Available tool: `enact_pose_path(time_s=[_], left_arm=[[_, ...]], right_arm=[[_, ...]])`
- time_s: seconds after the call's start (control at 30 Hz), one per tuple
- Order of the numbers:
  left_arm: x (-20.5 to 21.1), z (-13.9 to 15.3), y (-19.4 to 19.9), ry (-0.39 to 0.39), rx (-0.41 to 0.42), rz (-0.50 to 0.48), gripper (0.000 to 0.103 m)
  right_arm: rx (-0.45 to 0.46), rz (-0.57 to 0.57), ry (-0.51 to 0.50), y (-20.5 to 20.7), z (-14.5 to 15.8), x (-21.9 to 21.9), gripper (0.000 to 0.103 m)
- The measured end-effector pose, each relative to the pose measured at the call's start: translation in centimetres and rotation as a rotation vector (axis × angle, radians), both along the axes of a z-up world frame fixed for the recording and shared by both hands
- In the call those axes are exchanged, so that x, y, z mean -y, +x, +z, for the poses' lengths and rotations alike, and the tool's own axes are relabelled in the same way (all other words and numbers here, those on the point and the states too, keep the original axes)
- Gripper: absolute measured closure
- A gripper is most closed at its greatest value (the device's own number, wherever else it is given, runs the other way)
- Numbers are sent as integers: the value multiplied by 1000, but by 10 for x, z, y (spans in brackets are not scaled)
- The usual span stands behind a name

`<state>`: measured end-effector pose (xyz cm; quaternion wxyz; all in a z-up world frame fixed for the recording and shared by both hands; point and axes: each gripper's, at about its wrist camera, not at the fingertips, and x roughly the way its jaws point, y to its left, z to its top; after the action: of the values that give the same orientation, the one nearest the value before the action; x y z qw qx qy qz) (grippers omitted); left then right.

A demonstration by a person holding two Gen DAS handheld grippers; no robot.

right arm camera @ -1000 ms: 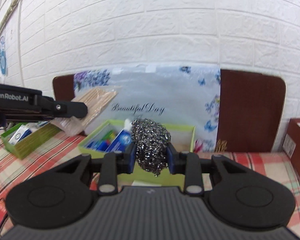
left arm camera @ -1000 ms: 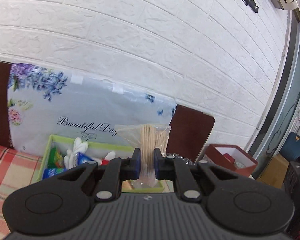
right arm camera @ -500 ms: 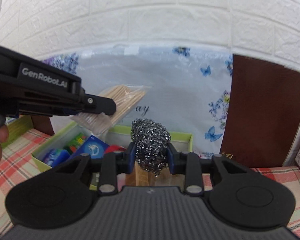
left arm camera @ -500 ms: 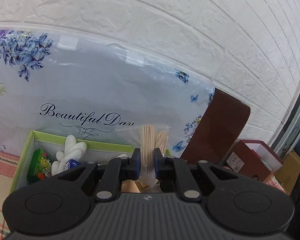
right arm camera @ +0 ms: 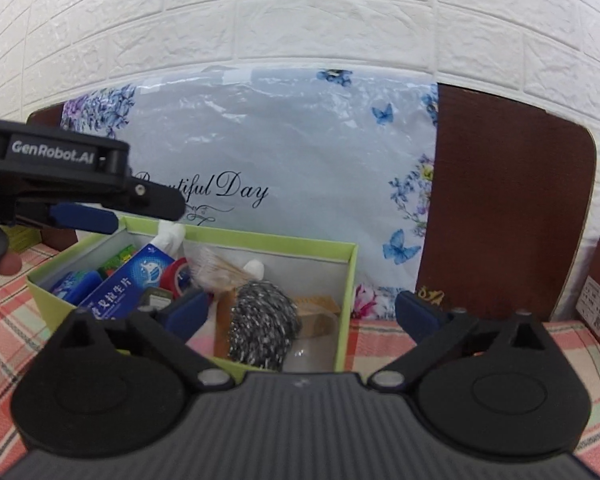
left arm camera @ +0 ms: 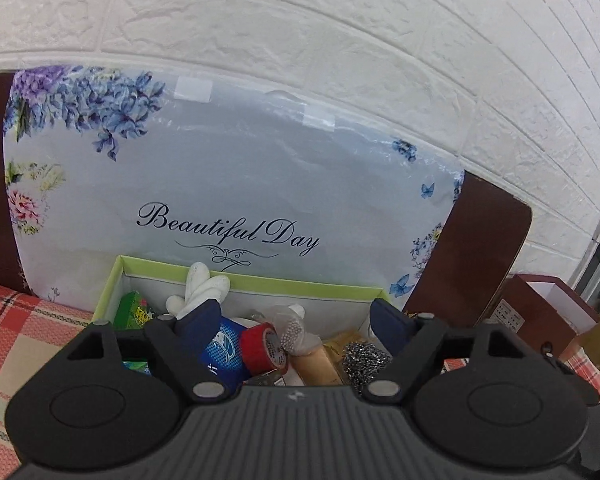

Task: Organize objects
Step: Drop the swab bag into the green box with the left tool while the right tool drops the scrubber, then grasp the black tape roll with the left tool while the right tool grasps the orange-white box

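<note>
A light green box (right arm camera: 350,280) stands on the checked tablecloth against a floral "Beautiful Day" board. In it lie a steel wool scourer (right arm camera: 262,326), a bag of wooden sticks (right arm camera: 220,270), a blue toothpaste box (right arm camera: 120,290), red tape (right arm camera: 176,276) and white items. My right gripper (right arm camera: 300,312) is open and empty just above the box's near side. My left gripper (left arm camera: 296,320) is open and empty above the box (left arm camera: 260,280); it shows from the side in the right wrist view (right arm camera: 84,216). The scourer (left arm camera: 366,360) and tape (left arm camera: 264,348) show there too.
The floral board (right arm camera: 300,152) leans on a white brick wall behind the box. A dark brown board (right arm camera: 508,208) stands to the right. A brown carton (left arm camera: 540,320) sits at far right. The checked tablecloth (right arm camera: 380,332) extends around the box.
Both grippers have opened. The bag of sticks left my left gripper and the scourer left my right gripper; both now lie in the green box. Both grippers moved closer to the box.
</note>
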<state>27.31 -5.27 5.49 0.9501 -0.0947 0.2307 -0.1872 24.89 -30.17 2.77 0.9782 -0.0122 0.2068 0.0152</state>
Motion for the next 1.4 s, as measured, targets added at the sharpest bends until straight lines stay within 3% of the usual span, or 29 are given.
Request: enact_pose_path(time_s=[0.23, 0.47, 0.67, 0.87, 1.1, 1.4], left_arm=[[-21, 34, -61, -20, 8, 38, 16], [-46, 22, -136, -52, -4, 32, 16], [-55, -17, -184, -6, -62, 69, 16], [-51, -58, -204, 140, -134, 157, 16], [-57, -78, -214, 151, -197, 158, 16], [-70, -84, -207, 135, -212, 196, 16]], right_arm=[[95, 5, 6, -53, 45, -18, 0], [134, 8, 28, -121, 63, -31, 0], [66, 19, 46, -164, 40, -46, 0], [-30, 2, 53, -196, 2, -59, 0], [-130, -17, 91, -211, -33, -68, 0], [-161, -24, 87, -202, -41, -76, 0]])
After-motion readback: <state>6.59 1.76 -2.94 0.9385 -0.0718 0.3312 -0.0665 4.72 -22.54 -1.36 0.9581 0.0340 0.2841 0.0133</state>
